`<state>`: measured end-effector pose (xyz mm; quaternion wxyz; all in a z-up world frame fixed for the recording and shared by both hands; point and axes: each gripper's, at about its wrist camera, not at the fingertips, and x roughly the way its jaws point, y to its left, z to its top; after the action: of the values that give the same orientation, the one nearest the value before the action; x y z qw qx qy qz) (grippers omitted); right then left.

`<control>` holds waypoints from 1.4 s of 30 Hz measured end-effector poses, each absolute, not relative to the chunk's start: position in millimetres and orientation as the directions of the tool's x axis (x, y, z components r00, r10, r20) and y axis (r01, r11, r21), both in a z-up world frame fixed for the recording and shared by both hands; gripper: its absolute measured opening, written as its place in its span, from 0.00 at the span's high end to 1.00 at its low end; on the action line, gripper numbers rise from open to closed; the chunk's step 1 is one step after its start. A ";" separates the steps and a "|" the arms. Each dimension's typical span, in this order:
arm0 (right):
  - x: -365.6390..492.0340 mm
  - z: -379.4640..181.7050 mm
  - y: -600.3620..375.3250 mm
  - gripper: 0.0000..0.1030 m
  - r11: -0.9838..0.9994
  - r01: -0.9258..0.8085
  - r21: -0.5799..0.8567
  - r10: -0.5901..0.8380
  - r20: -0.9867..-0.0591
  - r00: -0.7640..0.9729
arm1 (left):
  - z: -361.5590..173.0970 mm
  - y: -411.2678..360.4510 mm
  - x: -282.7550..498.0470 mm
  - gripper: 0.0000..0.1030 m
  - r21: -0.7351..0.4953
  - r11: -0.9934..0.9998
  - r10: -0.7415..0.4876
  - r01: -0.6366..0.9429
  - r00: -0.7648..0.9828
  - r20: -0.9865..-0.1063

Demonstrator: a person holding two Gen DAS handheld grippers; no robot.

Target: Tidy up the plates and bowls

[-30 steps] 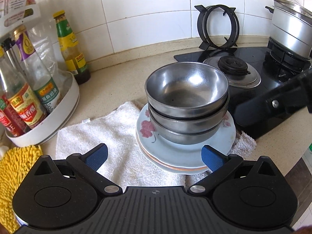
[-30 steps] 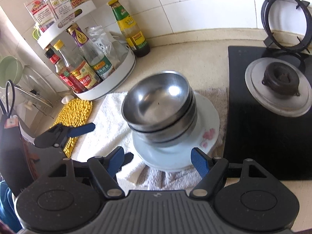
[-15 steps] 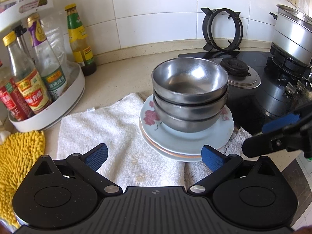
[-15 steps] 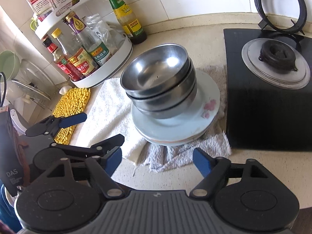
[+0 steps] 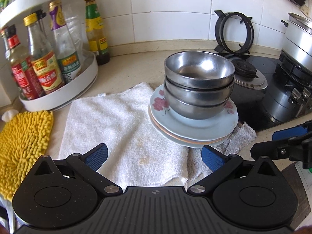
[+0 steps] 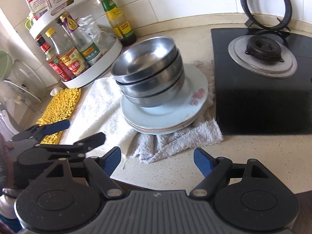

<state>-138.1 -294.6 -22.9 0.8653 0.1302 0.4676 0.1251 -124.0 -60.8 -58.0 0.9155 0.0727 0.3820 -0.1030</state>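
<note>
Three nested steel bowls (image 5: 198, 83) (image 6: 148, 76) stand on a short stack of pale flowered plates (image 5: 195, 130) (image 6: 165, 117), which rests on a white towel (image 5: 120, 132) (image 6: 101, 105). My left gripper (image 5: 154, 156) is open and empty over the towel, just short of the plates' near rim. My right gripper (image 6: 157, 160) is open and empty above the counter's front edge, a little back from the plates. Each gripper shows in the other's view, the right gripper (image 5: 282, 138) at the right edge and the left gripper (image 6: 68, 132) at the lower left.
A white turntable rack (image 5: 62, 93) (image 6: 93, 74) with sauce bottles stands at the back left, a green-labelled bottle (image 5: 96, 37) beside it. A yellow chenille mat (image 5: 21, 142) (image 6: 60, 107) lies left of the towel. A black gas hob (image 6: 259, 89) with a steel pot (image 5: 298, 39) fills the right.
Both grippers have drawn back from the stack, which now sits farther from their fingers. The left has slid leftward over the towel. The right's fingers have spread a little wider.
</note>
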 end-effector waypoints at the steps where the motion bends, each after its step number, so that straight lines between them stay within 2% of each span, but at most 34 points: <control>1: -139.6 -24.9 -294.6 0.17 0.938 -0.088 0.336 0.329 -0.777 0.536 | -58.0 -59.9 -125.6 0.00 0.048 0.971 -0.132 0.236 0.689 -0.713; 9: -144.6 -26.9 -295.0 0.16 0.950 -0.066 0.304 0.286 -0.766 0.576 | -55.1 -56.2 -133.9 0.00 0.016 0.981 -0.128 0.196 0.700 -0.703; 17: -147.5 -28.0 -295.1 0.16 0.952 -0.050 0.304 0.274 -0.762 0.586 | -53.3 -62.6 -142.7 0.00 0.045 0.981 -0.107 0.190 0.716 -0.690; 42: -147.7 -28.2 -287.9 0.13 0.963 -0.041 0.265 0.236 -0.765 0.599 | -52.1 -59.6 -148.0 0.00 0.025 0.984 -0.112 0.176 0.723 -0.682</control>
<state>-147.7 -287.9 -28.2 0.8873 0.1105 0.4410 0.0780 -148.0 -59.6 -52.1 0.9270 0.0439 0.3643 -0.0776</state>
